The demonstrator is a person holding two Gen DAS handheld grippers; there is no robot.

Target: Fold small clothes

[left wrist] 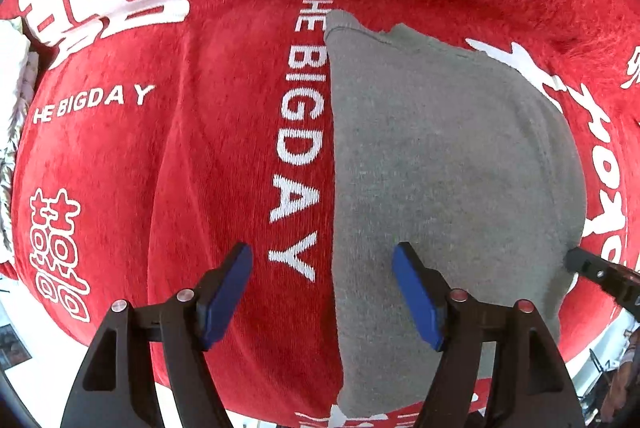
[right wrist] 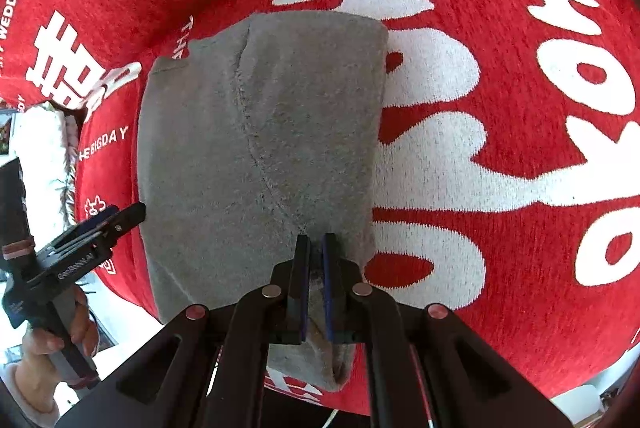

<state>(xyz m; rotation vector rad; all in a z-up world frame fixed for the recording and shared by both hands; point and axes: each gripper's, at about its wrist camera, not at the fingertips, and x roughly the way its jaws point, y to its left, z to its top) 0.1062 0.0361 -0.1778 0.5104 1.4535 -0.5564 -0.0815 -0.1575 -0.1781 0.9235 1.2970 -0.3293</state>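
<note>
— Left gripper (left wrist: pixel 322 286)?
— Spread wide, blue pads (left wrist: pixel 226 294) well apart, holding nothing. Hovering over the left edge of the grey garment (left wrist: pixel 440 168), one pad above red cloth, the other above grey.
— And the right gripper (right wrist: pixel 316 284)?
— Nearly pressed together, pinching a fold of the grey garment's near edge between its pads. Seen from the left wrist view only as a dark tip (left wrist: pixel 600 274) at the garment's right side.
— Where's the garment?
— Lying flat on the red blanket (left wrist: pixel 200 168), folded into a tall, narrow shape with a straight left edge and a rounded right one. A curved seam (right wrist: pixel 256 148) running down the middle toward the pinched spot. Near end hanging slightly over the blanket's near edge.
— Anything else?
— White lettering (left wrist: pixel 298 132) on the blanket just beside the garment's left edge, reading "THE BIG DAY"; large white characters (right wrist: pixel 440 132) to the right. At far left, in the right wrist view, a hand (right wrist: pixel 52 340) gripping the left gripper's handle.
</note>
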